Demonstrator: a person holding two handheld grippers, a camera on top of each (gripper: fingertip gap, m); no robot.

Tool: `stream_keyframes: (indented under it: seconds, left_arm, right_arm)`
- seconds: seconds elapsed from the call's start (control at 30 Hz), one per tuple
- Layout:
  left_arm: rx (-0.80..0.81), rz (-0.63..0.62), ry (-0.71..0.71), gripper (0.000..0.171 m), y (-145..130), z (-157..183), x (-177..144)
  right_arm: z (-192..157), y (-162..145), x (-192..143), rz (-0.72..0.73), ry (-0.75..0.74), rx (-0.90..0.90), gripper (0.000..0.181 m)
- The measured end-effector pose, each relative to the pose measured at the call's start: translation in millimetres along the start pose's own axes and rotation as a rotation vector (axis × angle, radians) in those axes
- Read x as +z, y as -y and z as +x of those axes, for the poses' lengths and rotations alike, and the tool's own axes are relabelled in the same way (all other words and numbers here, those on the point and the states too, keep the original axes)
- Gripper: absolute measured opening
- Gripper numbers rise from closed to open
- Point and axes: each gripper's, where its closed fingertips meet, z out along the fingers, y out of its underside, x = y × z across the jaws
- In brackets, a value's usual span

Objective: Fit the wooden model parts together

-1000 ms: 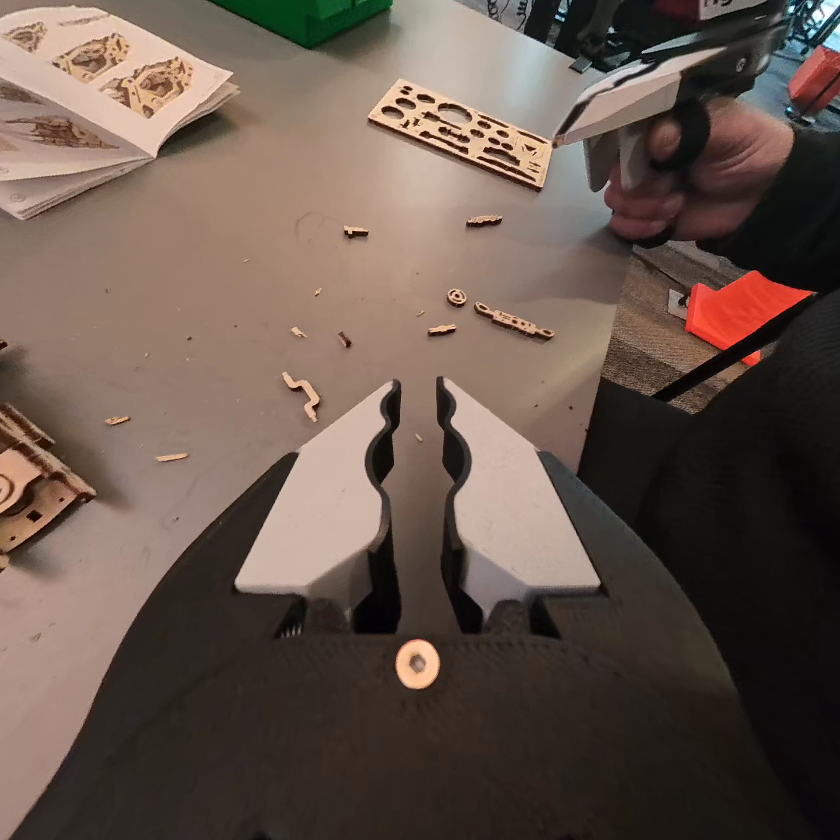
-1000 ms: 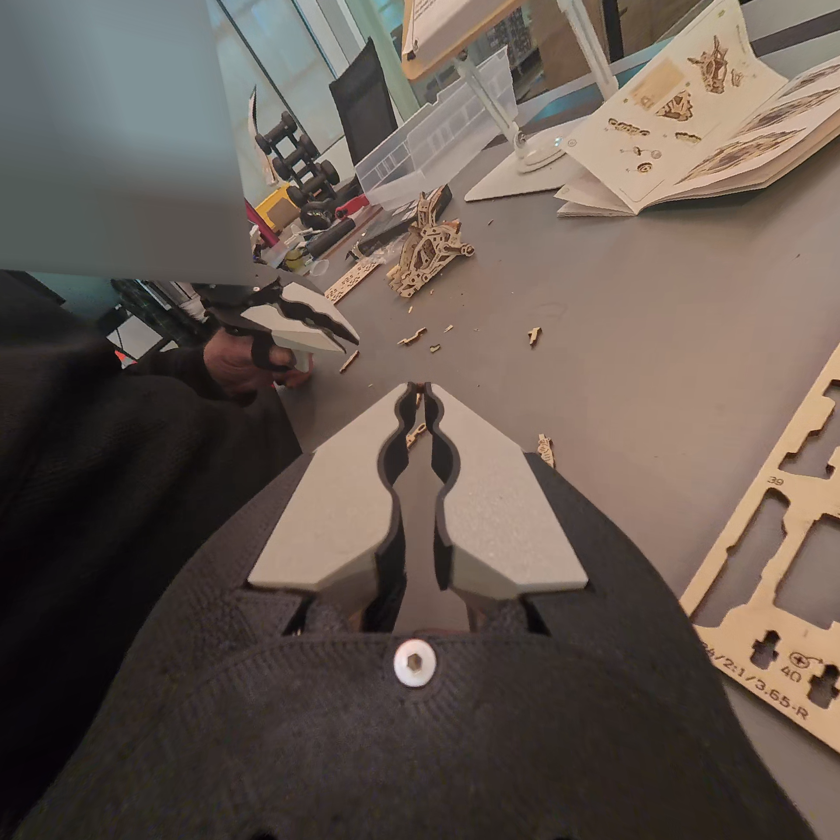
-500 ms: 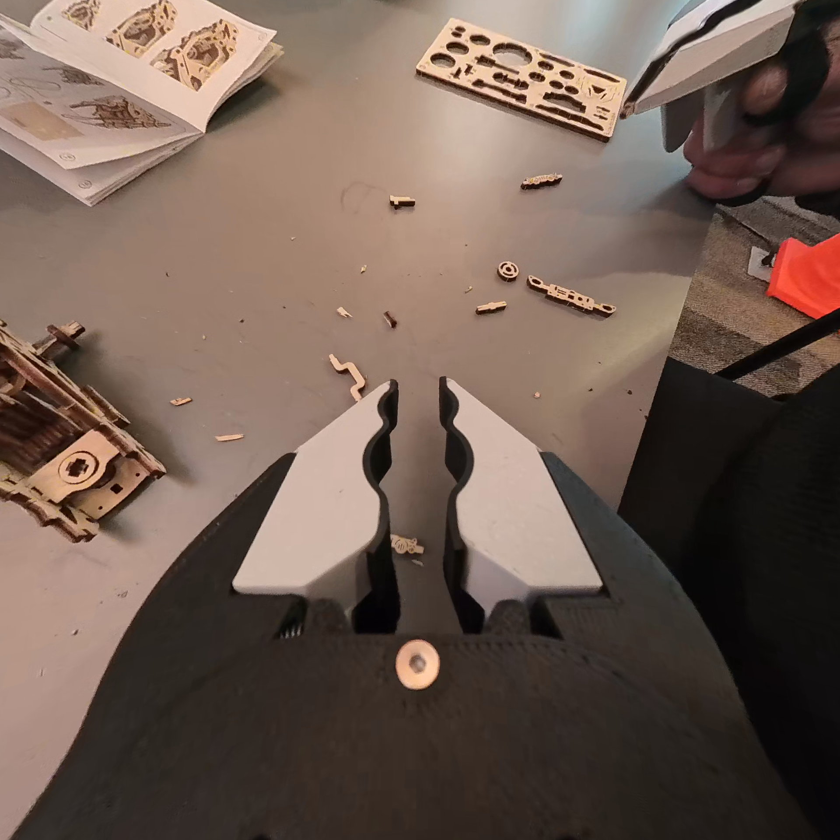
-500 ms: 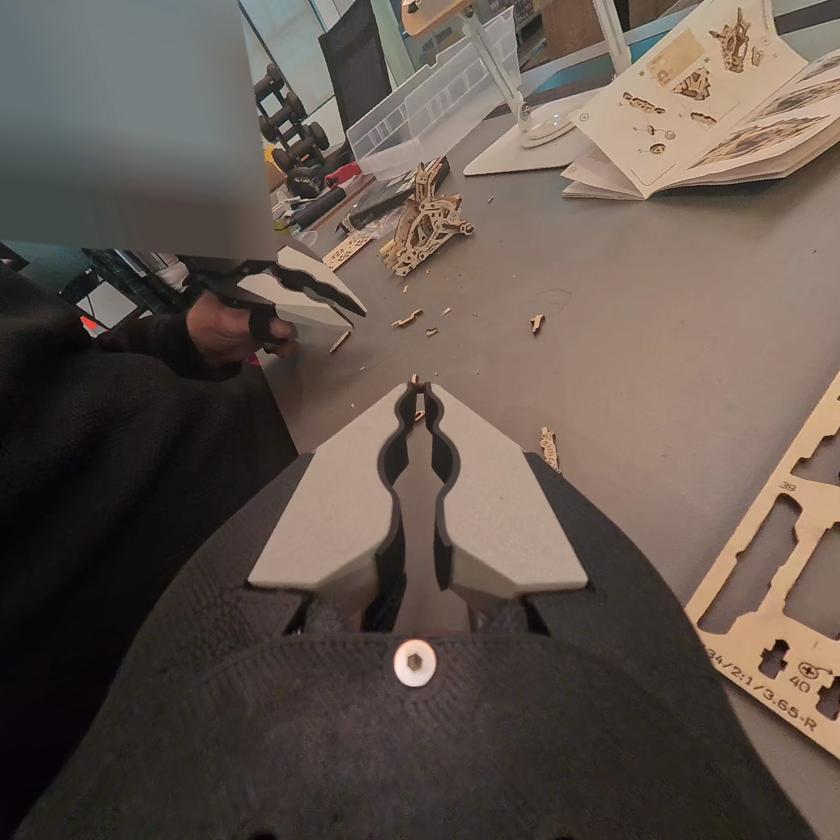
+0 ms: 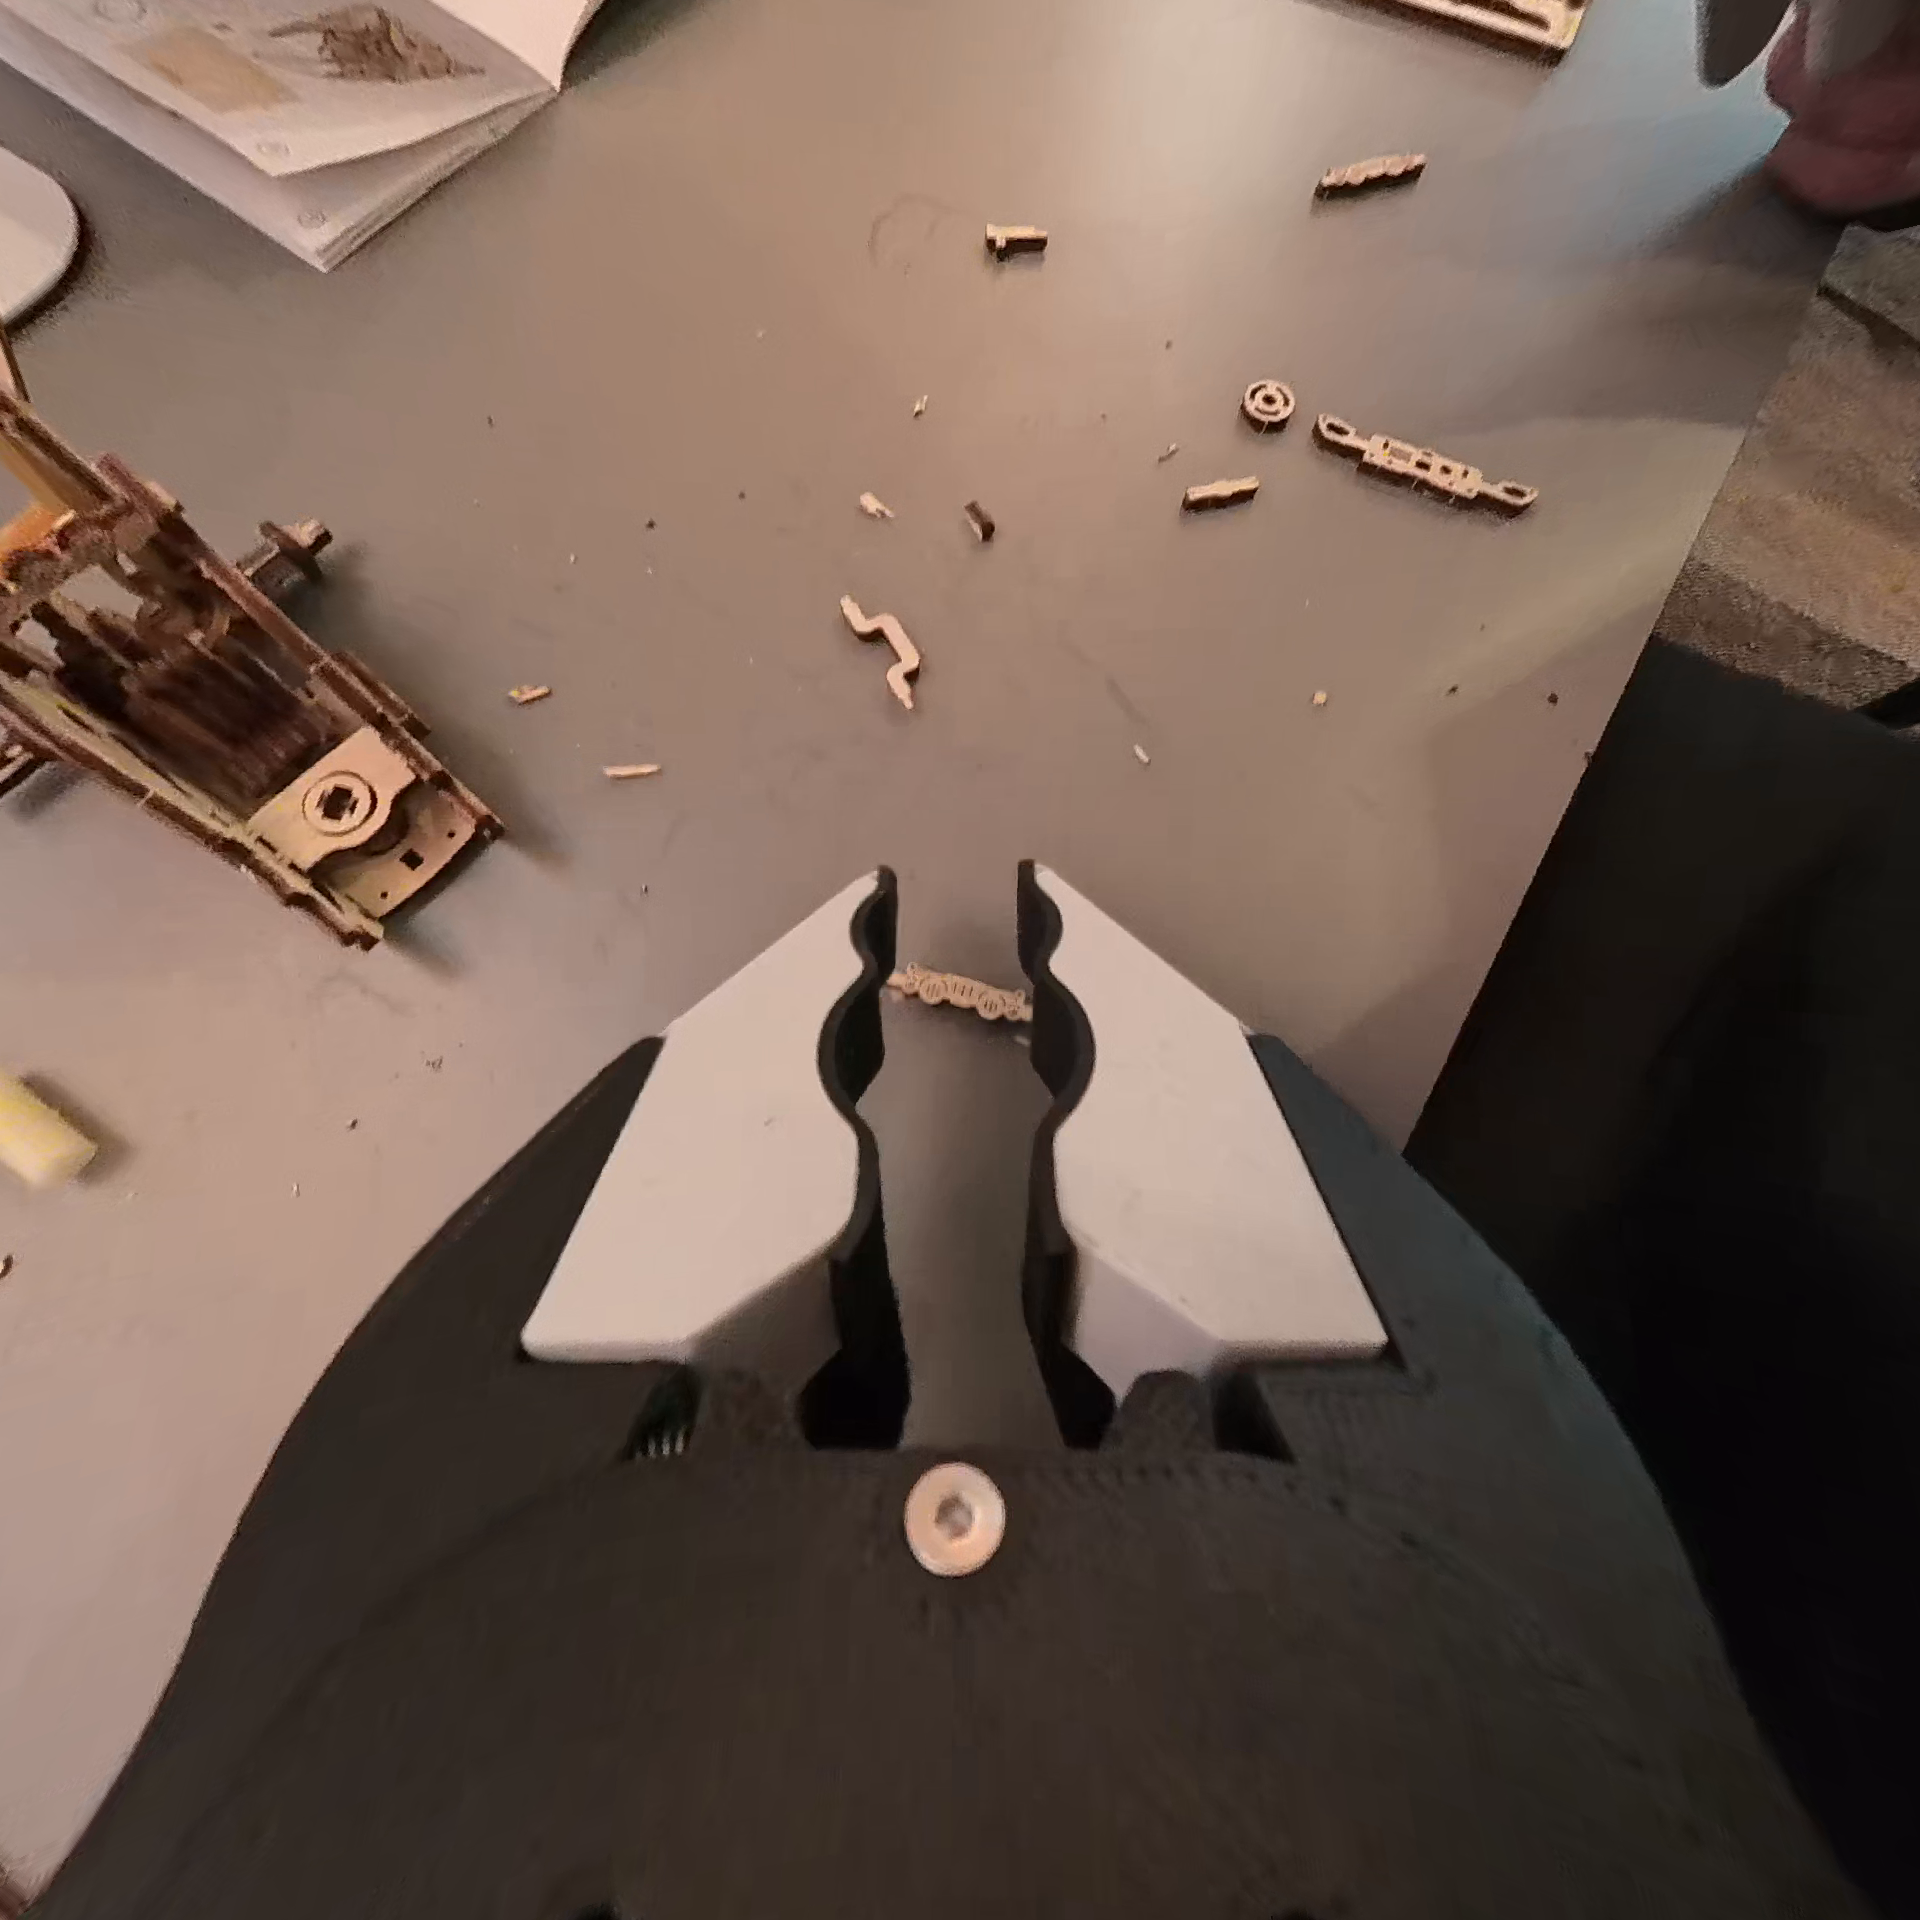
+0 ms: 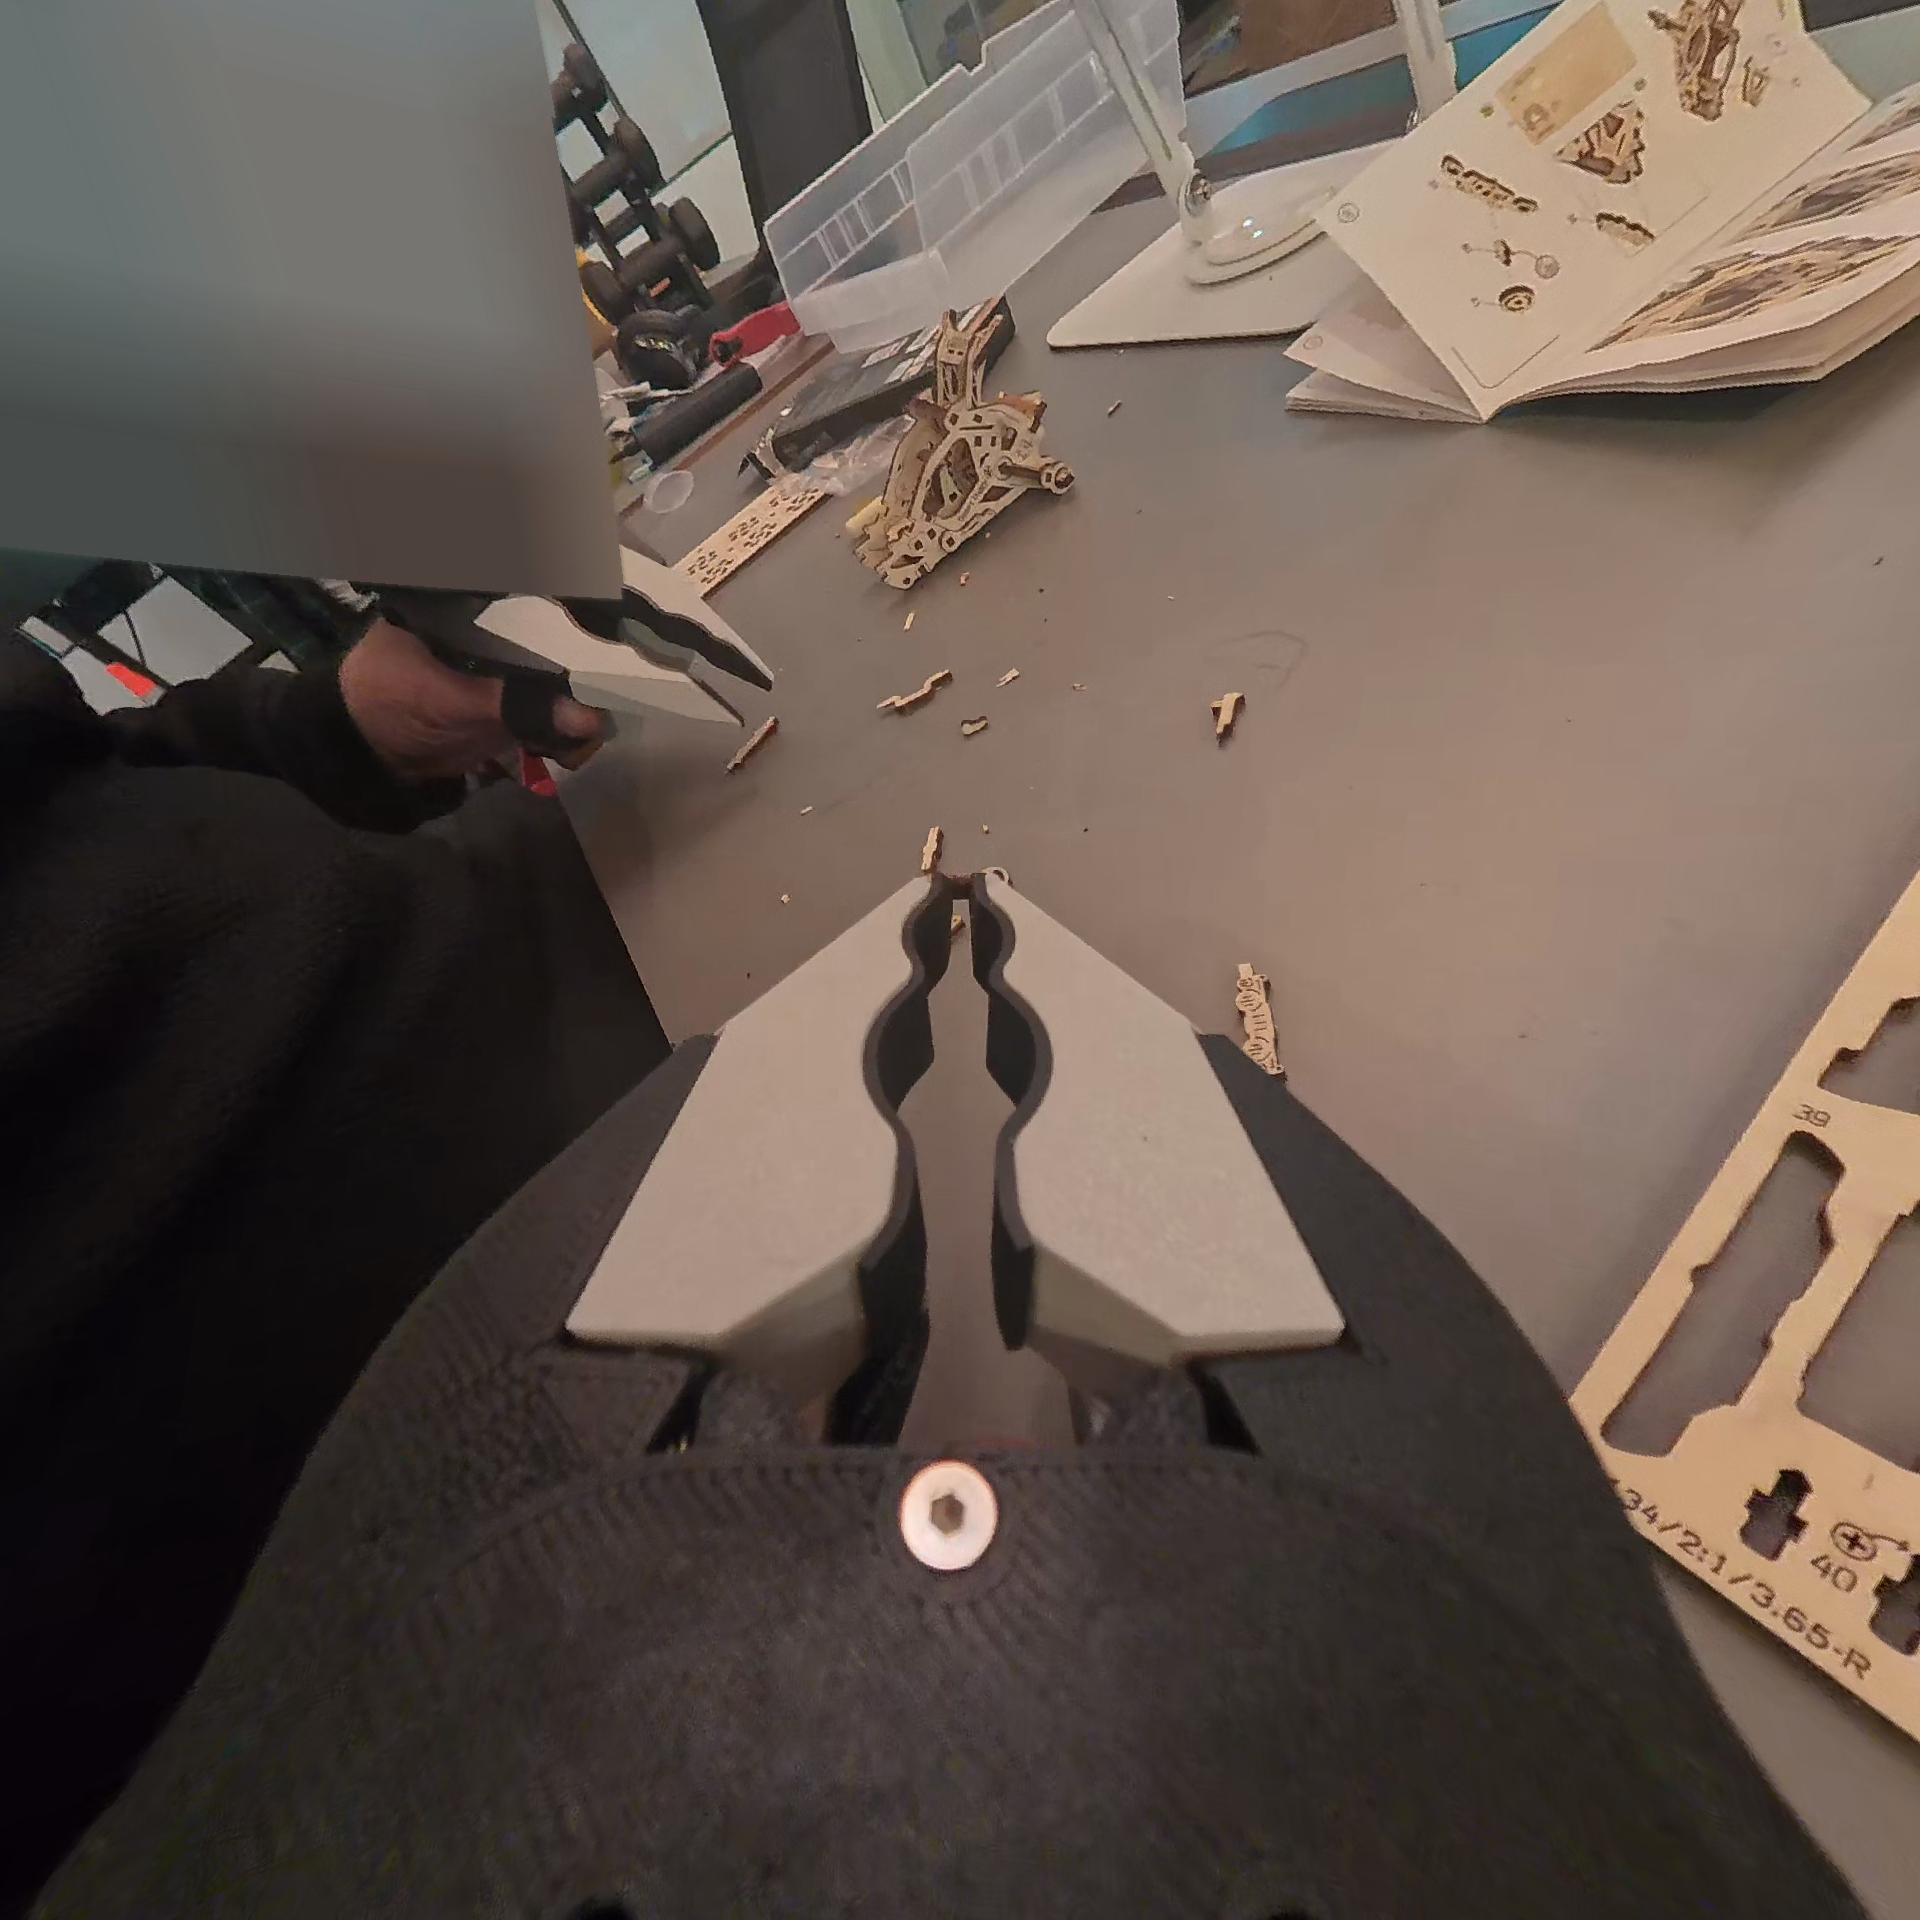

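My left gripper (image 5: pixel 956 873) is open and empty, low over the grey table (image 5: pixel 623 364). A small wooden strip (image 5: pixel 956 992) lies on the table between its fingers. The half-built wooden model (image 5: pixel 208 707) stands to its left and also shows in the right wrist view (image 6: pixel 956 488). My right gripper (image 6: pixel 961 883) is almost shut, with a tiny brown wooden piece (image 6: pixel 951 883) pinched at its tips. The left gripper (image 6: pixel 727 675), held by a hand, shows at the left of that view. Loose parts lie ahead: a Z-shaped piece (image 5: pixel 883 649), a ring (image 5: pixel 1269 402), a long strip (image 5: pixel 1423 478).
An open instruction booklet (image 5: pixel 312 104) lies at the back left, also in the right wrist view (image 6: pixel 1662 260). A punched-out wooden sheet (image 6: pixel 1766 1299) lies right of the right gripper. A clear plastic box (image 6: pixel 935 208) and a white stand base (image 6: pixel 1195 301) stand behind. The table edge (image 5: pixel 1662 623) runs on the right. My hands' fingertips stand some 20 cm from each other.
My left gripper has moved forward and left, its jaws a little wider. The model has come further into view and a small strip now lies between the fingers. The right gripper has hardly moved.
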Motion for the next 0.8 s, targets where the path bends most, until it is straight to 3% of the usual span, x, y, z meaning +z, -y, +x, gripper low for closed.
stream_keyframes:
  seconds: [0.47, 0.8]
  left_arm:
    - [0.019, -0.092, -0.001, 0.039, -25, 3, 1]
    - [0.118, -0.103, -0.057, 0.009, -16, 14, 12]
  right_arm:
    - [-1, -2, 1, -0.012, 0.001, -0.010, 0.001]
    - [-2, -1, 1, -0.009, 0.003, -0.014, 0.001]
